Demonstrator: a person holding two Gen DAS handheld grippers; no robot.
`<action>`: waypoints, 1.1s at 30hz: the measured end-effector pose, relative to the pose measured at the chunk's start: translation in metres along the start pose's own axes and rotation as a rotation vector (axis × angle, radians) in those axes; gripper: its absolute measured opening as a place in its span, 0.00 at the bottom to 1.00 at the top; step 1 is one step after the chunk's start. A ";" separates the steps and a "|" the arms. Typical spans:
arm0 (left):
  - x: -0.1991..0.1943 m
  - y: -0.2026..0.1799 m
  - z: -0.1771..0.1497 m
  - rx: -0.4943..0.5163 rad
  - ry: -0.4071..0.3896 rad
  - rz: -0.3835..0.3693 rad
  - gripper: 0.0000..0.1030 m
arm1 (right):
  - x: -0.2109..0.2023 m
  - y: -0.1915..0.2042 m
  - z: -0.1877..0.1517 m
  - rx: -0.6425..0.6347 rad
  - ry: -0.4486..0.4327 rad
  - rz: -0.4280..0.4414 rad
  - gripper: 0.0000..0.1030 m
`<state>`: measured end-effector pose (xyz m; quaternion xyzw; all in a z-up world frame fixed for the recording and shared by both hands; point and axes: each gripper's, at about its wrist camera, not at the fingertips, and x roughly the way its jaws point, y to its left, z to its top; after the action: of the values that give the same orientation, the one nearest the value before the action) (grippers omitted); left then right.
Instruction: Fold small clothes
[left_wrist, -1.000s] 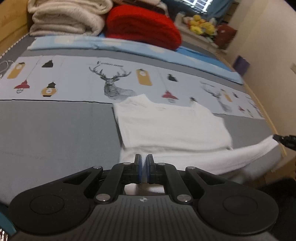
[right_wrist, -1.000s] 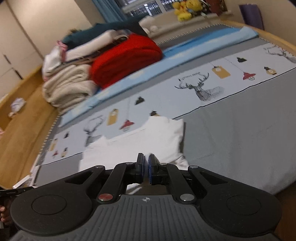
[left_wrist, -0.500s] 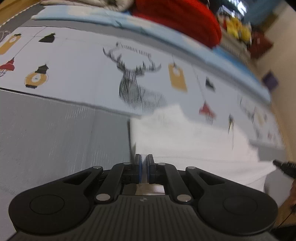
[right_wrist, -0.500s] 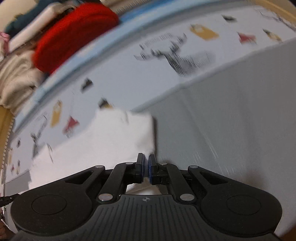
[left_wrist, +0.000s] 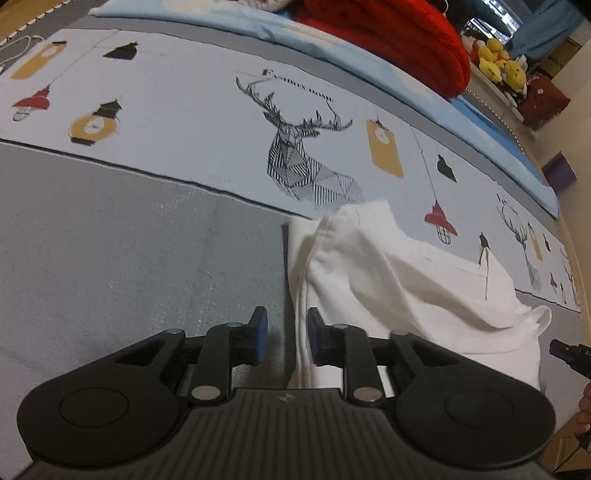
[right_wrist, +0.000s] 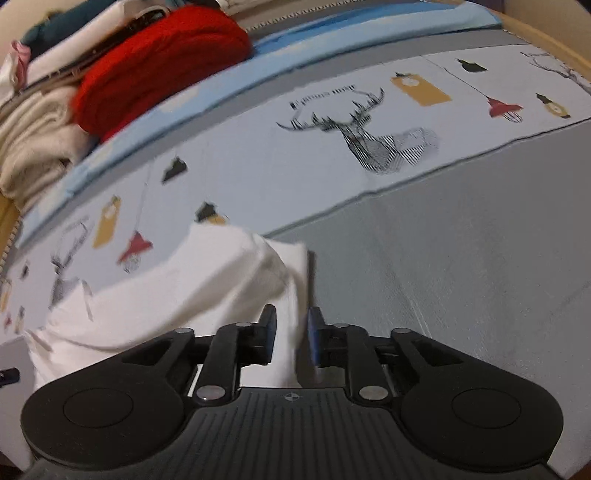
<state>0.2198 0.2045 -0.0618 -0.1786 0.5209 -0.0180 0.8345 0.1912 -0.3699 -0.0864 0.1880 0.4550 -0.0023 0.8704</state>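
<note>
Left wrist view: left gripper (left_wrist: 283, 334) at lower centre, fingers released, with a gap between the blue pads (left_wrist: 261, 328). The white garment (left_wrist: 388, 280) lies rumpled right of centre on the grey bedsheet (left_wrist: 129, 240), its left edge passing between the pads. Red blanket (left_wrist: 399, 33) at upper right.

Right wrist view: right gripper (right_wrist: 291, 334) at lower centre, fingers released; the garment (right_wrist: 184, 295) lies left of centre, its right edge between the fingers.
</note>
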 end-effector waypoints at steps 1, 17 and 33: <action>0.003 -0.001 0.000 -0.002 0.010 0.008 0.28 | 0.003 0.001 0.000 0.002 0.000 0.003 0.20; 0.039 -0.029 0.038 -0.003 -0.038 0.017 0.32 | 0.055 0.024 0.022 -0.039 0.021 -0.030 0.24; 0.032 -0.039 0.076 0.015 -0.286 0.061 0.06 | 0.046 0.039 0.067 0.057 -0.256 -0.007 0.05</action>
<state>0.3071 0.1827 -0.0474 -0.1573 0.4020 0.0291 0.9016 0.2779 -0.3479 -0.0763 0.2091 0.3405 -0.0422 0.9157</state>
